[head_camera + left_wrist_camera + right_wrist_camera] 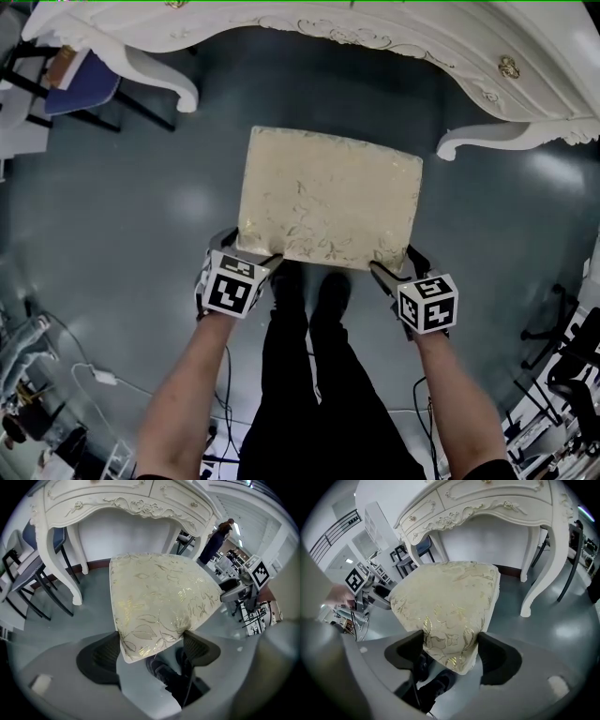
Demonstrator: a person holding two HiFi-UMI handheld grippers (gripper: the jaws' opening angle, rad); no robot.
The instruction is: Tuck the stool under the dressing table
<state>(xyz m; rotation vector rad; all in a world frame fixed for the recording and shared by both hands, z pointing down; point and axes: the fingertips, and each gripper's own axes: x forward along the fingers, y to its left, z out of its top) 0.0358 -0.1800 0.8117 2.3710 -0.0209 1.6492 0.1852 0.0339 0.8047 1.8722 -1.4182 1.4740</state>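
I see the left hand-held gripper (248,251) and the right hand-held gripper (394,264) each pinching a near corner of the stool (328,197). It is square and padded, in cream fabric with glossy gold leaves. It stands on the grey floor (141,187), just before the carved white dressing table (375,28).

Floor (112,216): grey and glossy, reflecting soft patches of overhead light.
Wall (108,536): white, running behind the furniture above a dark skirting.
Chair (80,84): blue-seated, black-legged, standing at left.
White adapter (103,378): lying on the floor, trailing a cable.
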